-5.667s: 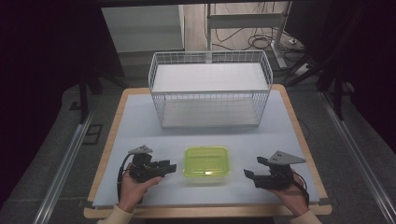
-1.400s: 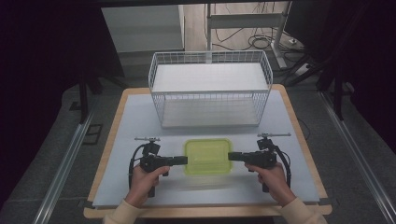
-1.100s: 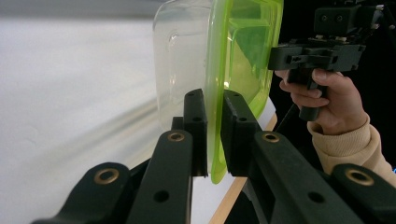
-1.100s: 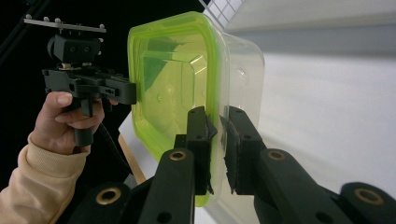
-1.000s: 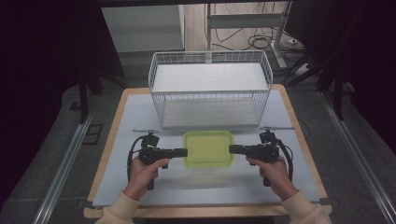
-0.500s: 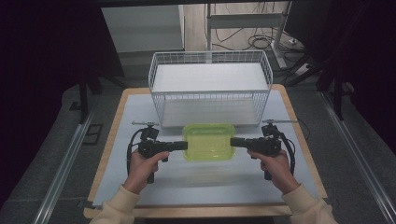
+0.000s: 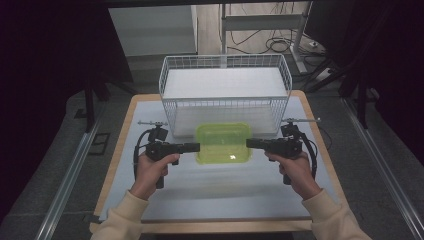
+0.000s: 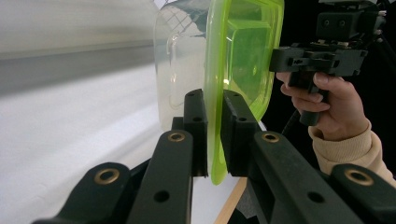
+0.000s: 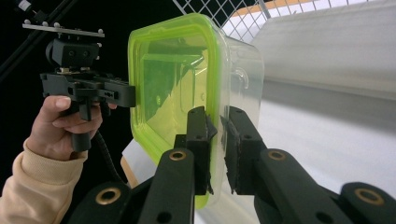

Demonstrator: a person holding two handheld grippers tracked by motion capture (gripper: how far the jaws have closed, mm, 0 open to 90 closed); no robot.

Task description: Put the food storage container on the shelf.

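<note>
Both tongs, left (image 7: 196, 147) and right (image 7: 250, 143), pinch the clear plastic box with its green lid (image 7: 223, 142), lifted between them, with the white wire basket (image 7: 225, 92) just beyond waiting for it.

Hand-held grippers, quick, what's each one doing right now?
Left hand-held gripper: shut on the container rim.
Right hand-held gripper: shut on the container's opposite rim.

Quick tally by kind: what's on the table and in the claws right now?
Green-lidded containers: 1, the container, clamped at its rim by the left claw and the right claw
White wire baskets: 1, the basket
Claws: 2
Total: 4
</note>
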